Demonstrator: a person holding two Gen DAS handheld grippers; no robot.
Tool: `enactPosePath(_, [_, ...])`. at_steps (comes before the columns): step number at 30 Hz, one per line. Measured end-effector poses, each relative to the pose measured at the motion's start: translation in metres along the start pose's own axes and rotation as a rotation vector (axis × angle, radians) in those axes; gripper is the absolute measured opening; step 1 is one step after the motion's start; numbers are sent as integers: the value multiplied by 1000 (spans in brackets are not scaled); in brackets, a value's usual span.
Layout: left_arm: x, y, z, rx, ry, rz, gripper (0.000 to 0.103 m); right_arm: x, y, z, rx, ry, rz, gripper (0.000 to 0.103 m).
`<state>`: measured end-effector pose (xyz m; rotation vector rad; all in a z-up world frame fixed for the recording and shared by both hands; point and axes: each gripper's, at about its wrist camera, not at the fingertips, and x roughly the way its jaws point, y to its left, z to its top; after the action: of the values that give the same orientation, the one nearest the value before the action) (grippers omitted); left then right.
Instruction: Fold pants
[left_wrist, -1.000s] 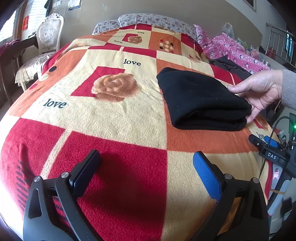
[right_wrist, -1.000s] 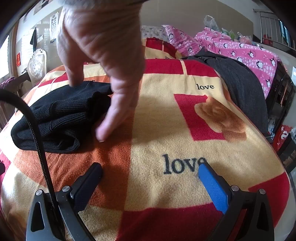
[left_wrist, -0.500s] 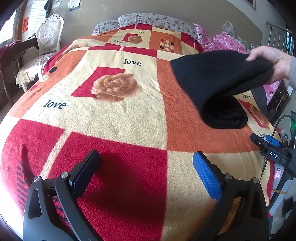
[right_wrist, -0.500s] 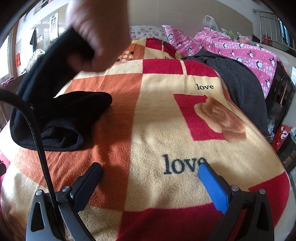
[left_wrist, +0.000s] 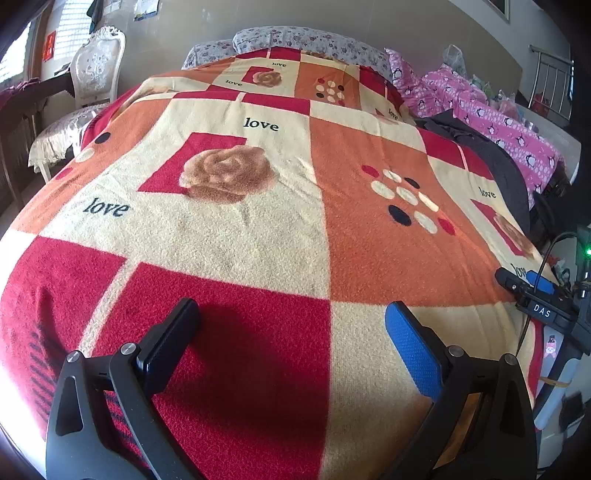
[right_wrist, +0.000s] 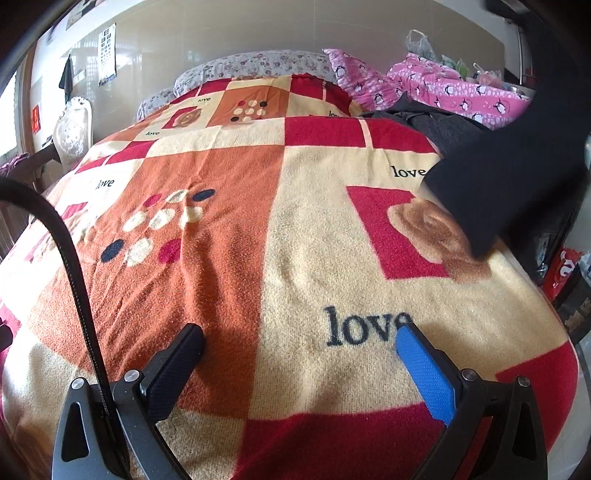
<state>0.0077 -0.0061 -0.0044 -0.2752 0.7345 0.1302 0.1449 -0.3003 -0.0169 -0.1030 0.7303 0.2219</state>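
Observation:
The black folded pants (right_wrist: 509, 166) hang in the air at the right edge of the right wrist view, above the blanket's right side; what holds them is out of frame. They do not show in the left wrist view. My left gripper (left_wrist: 291, 325) is open and empty, resting low over the red and cream blanket (left_wrist: 258, 206). My right gripper (right_wrist: 299, 347) is open and empty over the blanket (right_wrist: 258, 240) and also shows at the right edge of the left wrist view (left_wrist: 532, 291).
A dark grey garment (left_wrist: 495, 158) and a pink penguin quilt (left_wrist: 509, 125) lie along the bed's right side. Floral pillows (left_wrist: 295, 40) sit at the head. A white chair (left_wrist: 92, 81) stands at the left. A black cable (right_wrist: 74, 266) crosses the right wrist view.
A bare hand lifted the folded black pants off the blanket and carried them to the right, out of the left wrist view. Both grippers stayed still and open.

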Motion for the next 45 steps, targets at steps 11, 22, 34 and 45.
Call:
enactPosePath(11, [-3,4,0,-10,-8,-24,101,1,0,1,0,0,0,103])
enactPosePath(22, [-6,9,-1,-19,-24,-52,101,-1,0,-1,1,-1,-1,103])
enactPosePath(34, [-7,12,0,-26,-25,-73,101,-1,0,-2,1,-1,0,103])
enactPosePath(45, [-7,11,0,-24,-32,-75,101,-2,0,-2,2,0,1,103])
